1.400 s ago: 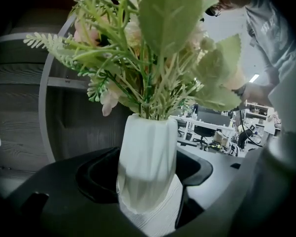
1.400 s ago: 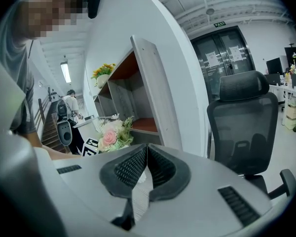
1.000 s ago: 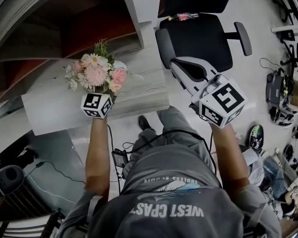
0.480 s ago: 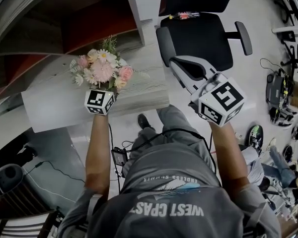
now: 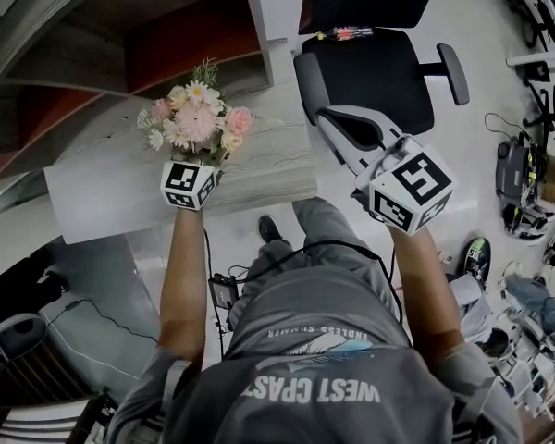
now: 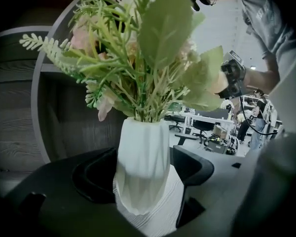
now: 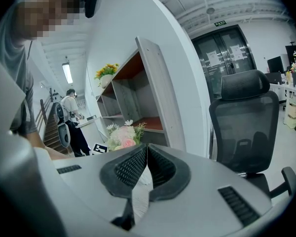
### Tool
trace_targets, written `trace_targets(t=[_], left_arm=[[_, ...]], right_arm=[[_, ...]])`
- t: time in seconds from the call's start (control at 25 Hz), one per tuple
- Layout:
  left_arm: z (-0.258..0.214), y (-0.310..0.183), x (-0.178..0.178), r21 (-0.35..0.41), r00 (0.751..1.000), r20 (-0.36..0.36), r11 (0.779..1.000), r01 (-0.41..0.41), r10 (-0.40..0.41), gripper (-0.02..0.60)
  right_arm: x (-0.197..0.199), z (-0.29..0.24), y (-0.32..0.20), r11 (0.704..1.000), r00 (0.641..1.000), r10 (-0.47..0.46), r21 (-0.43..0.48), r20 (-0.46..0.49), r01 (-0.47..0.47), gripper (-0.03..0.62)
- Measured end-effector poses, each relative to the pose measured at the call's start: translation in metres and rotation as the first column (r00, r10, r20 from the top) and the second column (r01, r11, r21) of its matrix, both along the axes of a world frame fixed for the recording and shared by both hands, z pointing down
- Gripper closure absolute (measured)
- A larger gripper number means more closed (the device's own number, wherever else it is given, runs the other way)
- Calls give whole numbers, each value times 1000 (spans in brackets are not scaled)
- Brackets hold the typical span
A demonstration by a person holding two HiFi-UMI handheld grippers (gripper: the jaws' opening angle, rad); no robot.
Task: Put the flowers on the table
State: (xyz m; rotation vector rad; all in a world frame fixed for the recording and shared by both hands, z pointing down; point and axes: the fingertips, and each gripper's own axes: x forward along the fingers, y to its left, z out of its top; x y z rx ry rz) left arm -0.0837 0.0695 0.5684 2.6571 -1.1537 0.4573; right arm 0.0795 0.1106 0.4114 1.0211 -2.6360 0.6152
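Note:
The flowers (image 5: 196,123) are a pink, white and cream bouquet in a white faceted vase (image 6: 143,172). My left gripper (image 5: 197,163) is shut on the vase, with a black jaw on each side of it (image 6: 144,179). It holds the vase upright over the grey wood-grain table (image 5: 268,169), near the front right part. I cannot tell whether the vase base touches the tabletop. My right gripper (image 5: 326,118) hovers over the chair side, off the table's right edge, with its ribbed jaws shut (image 7: 146,157) on nothing. The right gripper view shows the flowers (image 7: 122,136) at a distance.
A black office chair (image 5: 375,72) stands just right of the table. A white shelf unit with red-brown insides (image 5: 194,35) rises behind the table. The person's legs and a shoe (image 5: 268,229) are below the table's front edge. Cables and gear lie on the floor (image 5: 518,174).
The left gripper has carried the vase a little to the right and farther in over the table. The right gripper has stayed in place, shut.

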Motion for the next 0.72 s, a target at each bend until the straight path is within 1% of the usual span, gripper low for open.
trace_targets(t=[0.28, 0.48, 0.72], left_arm=[[-9, 4, -6, 5, 1000, 6, 1000, 5, -5, 218], [-26, 15, -15, 8, 1000, 29, 1000, 0, 0, 218], [-55, 44, -45, 19, 997, 75, 1000, 13, -14, 219]], right_arm=[[-5, -6, 4, 1000, 1000, -4, 7, 0, 4, 565], [-9, -22, 9, 999, 1000, -19, 36, 8, 19, 565], [-12, -54, 24, 996, 999, -24, 91, 37, 21, 565]])
